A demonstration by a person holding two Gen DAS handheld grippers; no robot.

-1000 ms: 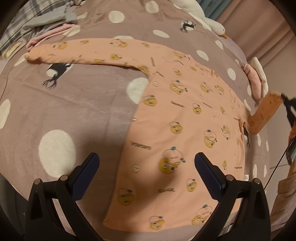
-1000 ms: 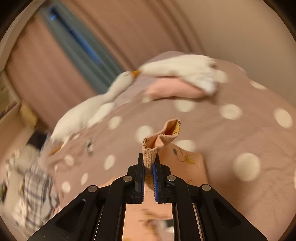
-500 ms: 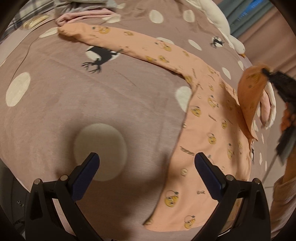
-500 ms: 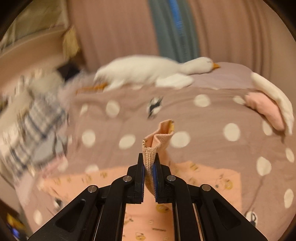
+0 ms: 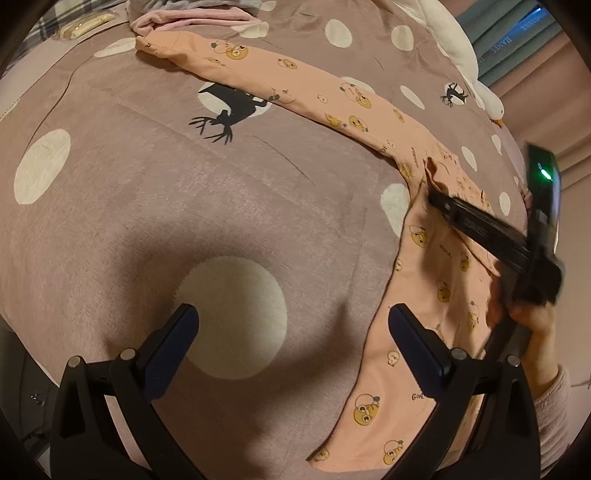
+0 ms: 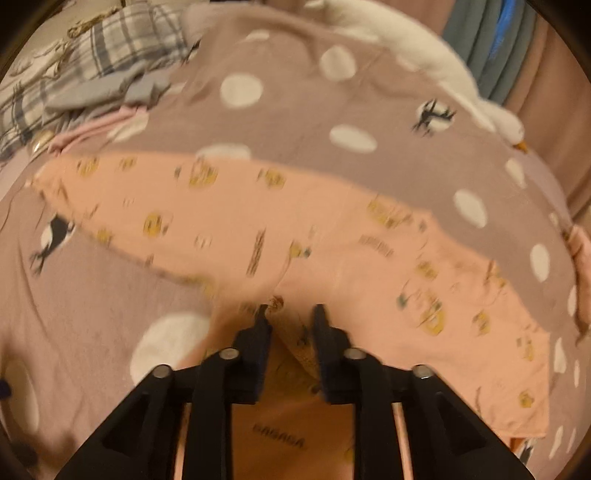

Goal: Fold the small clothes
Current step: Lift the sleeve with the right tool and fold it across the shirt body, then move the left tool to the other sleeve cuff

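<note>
A peach long-sleeved shirt with yellow cartoon prints lies flat on the mauve dotted bedspread. One sleeve stretches out to the far left. The other sleeve is folded across the body, its ribbed cuff lying by the first sleeve's armpit. My right gripper is low over that cuff, its jaws opening, the cuff loose between them. My left gripper is open over a white dot of the bedspread, just left of the shirt's side edge, holding nothing.
A white goose plush lies along the bed's far edge before a curtain. Pink and grey clothes and plaid fabric are piled at the far left. A person's hand grips the right gripper's handle.
The right gripper carried the sleeve cuff across and down onto the shirt's body, and its jaws have parted. The left gripper slid leftward off the shirt to the bare bedspread.
</note>
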